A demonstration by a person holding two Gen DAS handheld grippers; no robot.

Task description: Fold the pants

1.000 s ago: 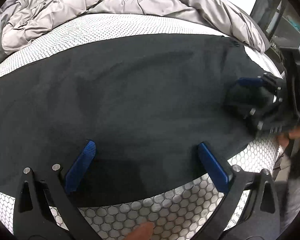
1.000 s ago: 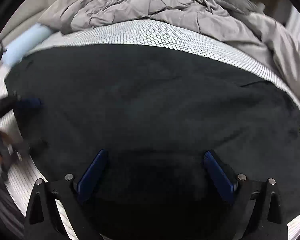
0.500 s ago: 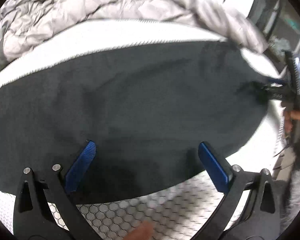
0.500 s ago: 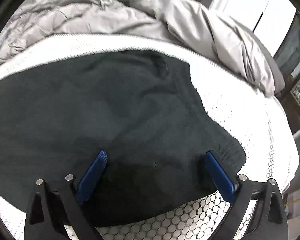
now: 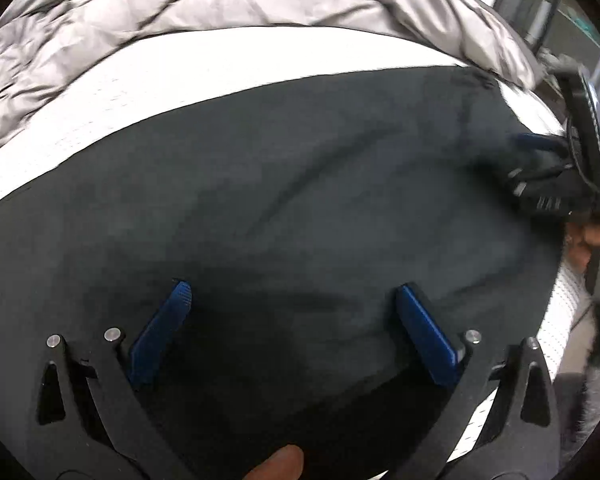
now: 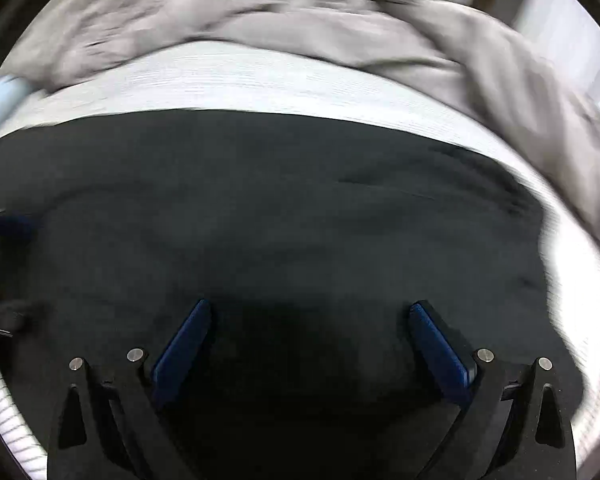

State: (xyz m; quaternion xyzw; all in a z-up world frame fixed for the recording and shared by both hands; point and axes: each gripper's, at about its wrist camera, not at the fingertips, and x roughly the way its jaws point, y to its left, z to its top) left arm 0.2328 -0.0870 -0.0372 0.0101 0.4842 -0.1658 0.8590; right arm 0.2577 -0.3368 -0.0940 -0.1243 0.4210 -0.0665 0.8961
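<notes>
White mattress (image 5: 204,68), pants (image 5: 300,200) under left tool (image 5: 290,292)

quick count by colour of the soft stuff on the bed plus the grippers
black pants: 1
grey comforter: 1
white mattress cover: 1
black grippers with blue pads: 2, left gripper and right gripper, both open over the pants
total: 5

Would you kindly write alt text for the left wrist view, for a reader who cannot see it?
The open left gripper hovers over black pants spread on a white mattress. At the right edge, the right gripper reaches the pants; its state is unclear. A crumpled grey duvet lies behind.
</notes>
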